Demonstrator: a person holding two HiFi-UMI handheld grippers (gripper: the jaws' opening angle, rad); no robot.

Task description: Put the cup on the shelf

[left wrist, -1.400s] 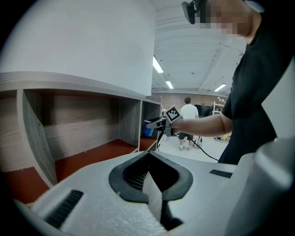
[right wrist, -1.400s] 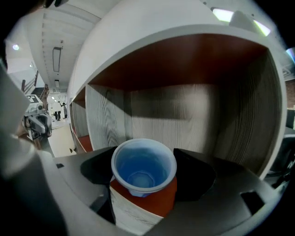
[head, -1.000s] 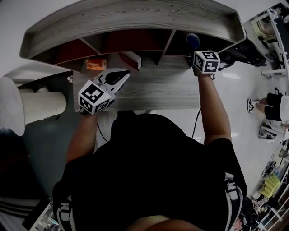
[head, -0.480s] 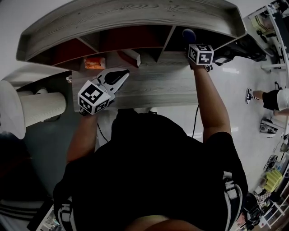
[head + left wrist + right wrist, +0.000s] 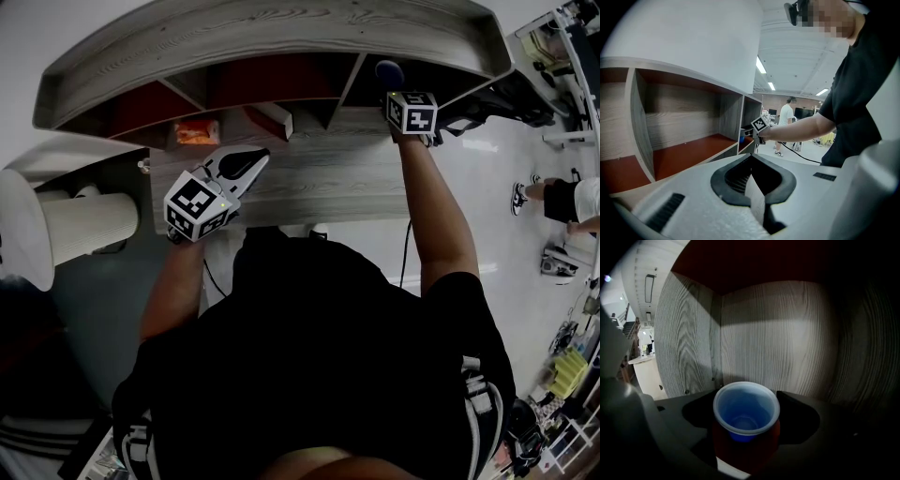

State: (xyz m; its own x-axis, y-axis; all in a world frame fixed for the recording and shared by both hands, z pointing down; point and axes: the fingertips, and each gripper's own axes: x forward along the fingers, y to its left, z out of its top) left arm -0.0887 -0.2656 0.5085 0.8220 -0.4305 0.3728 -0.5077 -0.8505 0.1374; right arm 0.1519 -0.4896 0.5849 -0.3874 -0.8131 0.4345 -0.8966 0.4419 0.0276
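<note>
The blue cup (image 5: 389, 70) sits upright between the jaws of my right gripper (image 5: 398, 90), which is shut on it, inside the shelf's (image 5: 281, 37) right-hand compartment. In the right gripper view the cup (image 5: 746, 409) shows its open mouth and pale rim, with the right gripper (image 5: 747, 418) closed round its body and the compartment's grey wood walls just behind. My left gripper (image 5: 255, 157) hovers over the table (image 5: 328, 178) in front of the middle compartments. Its jaws meet, with nothing in them, as the left gripper view also shows for the left gripper (image 5: 751, 158).
An orange object (image 5: 197, 131) and a white block (image 5: 274, 120) lie in the lower compartments. A white ribbed cylinder (image 5: 89, 223) stands at the left. The red-floored compartments (image 5: 693, 152) are bare. A bystander (image 5: 562, 202) stands at the far right.
My right gripper has carried the cup deeper into the right compartment, up and slightly left in the head view. The left gripper has barely moved.
</note>
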